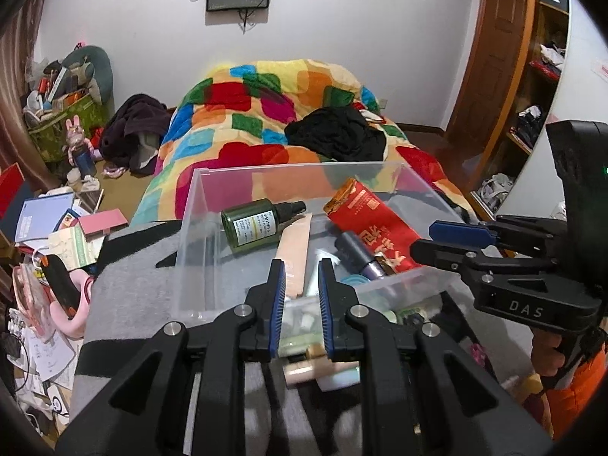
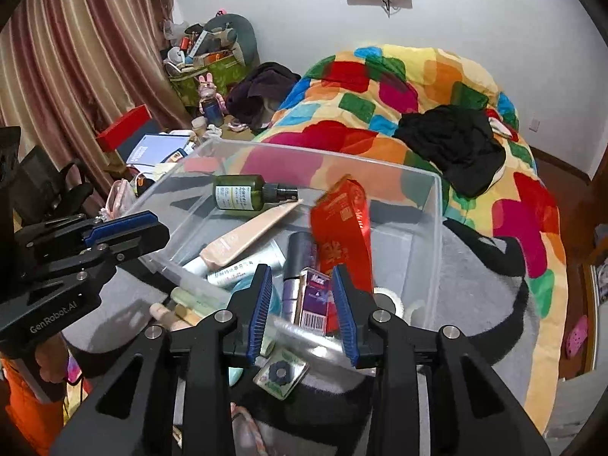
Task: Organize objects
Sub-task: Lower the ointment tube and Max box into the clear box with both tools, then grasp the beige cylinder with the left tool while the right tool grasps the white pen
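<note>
A clear plastic bin (image 1: 197, 228) (image 2: 433, 212) sits on a grey blanket. Inside lie a green spray bottle (image 1: 254, 226) (image 2: 243, 192), a beige tube (image 1: 294, 254) (image 2: 247, 235), a red packet (image 1: 370, 224) (image 2: 340, 235), a dark purple cylinder (image 1: 359, 256) (image 2: 298, 266) and a small purple box (image 2: 315, 298). My left gripper (image 1: 302, 285) is open and empty above the bin's near wall. My right gripper (image 2: 304, 292) is open and empty over the bin's near edge; it also shows in the left wrist view (image 1: 440, 239).
Small tubes (image 1: 323, 370) and a round-lidded packet (image 2: 281, 374) lie on the blanket in front of the bin. A bed with a colourful quilt (image 1: 266, 114) and black clothes (image 1: 338, 135) is behind. Clutter covers the floor at left (image 1: 57, 235).
</note>
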{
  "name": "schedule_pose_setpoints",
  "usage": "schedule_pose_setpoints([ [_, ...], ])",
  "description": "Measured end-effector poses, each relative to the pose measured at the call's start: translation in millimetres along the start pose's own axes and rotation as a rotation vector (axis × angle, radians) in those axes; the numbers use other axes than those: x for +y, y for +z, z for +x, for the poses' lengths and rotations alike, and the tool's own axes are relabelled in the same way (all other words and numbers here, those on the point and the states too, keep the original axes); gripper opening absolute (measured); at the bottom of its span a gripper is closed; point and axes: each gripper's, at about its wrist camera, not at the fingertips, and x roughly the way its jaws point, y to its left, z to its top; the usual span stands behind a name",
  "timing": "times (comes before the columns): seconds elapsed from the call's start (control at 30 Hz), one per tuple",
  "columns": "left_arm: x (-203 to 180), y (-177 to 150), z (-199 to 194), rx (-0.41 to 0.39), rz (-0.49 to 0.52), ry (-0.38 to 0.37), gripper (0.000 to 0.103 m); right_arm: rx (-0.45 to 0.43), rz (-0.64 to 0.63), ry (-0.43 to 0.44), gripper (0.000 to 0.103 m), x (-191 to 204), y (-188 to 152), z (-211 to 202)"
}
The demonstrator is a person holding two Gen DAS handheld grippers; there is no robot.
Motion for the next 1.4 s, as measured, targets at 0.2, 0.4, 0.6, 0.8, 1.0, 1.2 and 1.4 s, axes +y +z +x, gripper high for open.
schedule_pose_setpoints([
  [0.2,-9.5,-13.5,-15.2,-0.005,0.037,-0.025,0.031,-0.042,-0.029,0.005,0.033,6.0,-13.4,-28.1],
  [0.4,-25.2,-33.4,-7.5,0.038,0.123,-0.050,0.051,-0.053,-0.052,0.018,0.036,8.9,-34.5,-49.9],
  [0.6,-31.8,-42.7,26.0,0.132,0.187,-0.049,0.055,0.008,-0.101,0.057,0.039,16.4,-73.7,-56.7],
  [0.8,-24.3,-53.3,40.8,0.185,0.157,-0.075,0.055,0.068,-0.148,0.108,0.039,27.4,-113.9,-60.3],
  [1.0,-24.4,-64.9,32.2,0.191,0.155,-0.093,0.029,0.101,-0.175,0.134,0.035,35.7,-132.5,-57.0],
  [1.2,-22.8,-83.3,20.1,0.192,0.124,-0.067,0.015,0.102,-0.137,0.121,0.013,30.4,-135.4,-52.4],
  [1.4,-13.5,-102.4,-5.7,0.175,0.078,-0.066,0.014,0.090,-0.104,0.110,0.010,30.8,-132.2,-48.0],
])
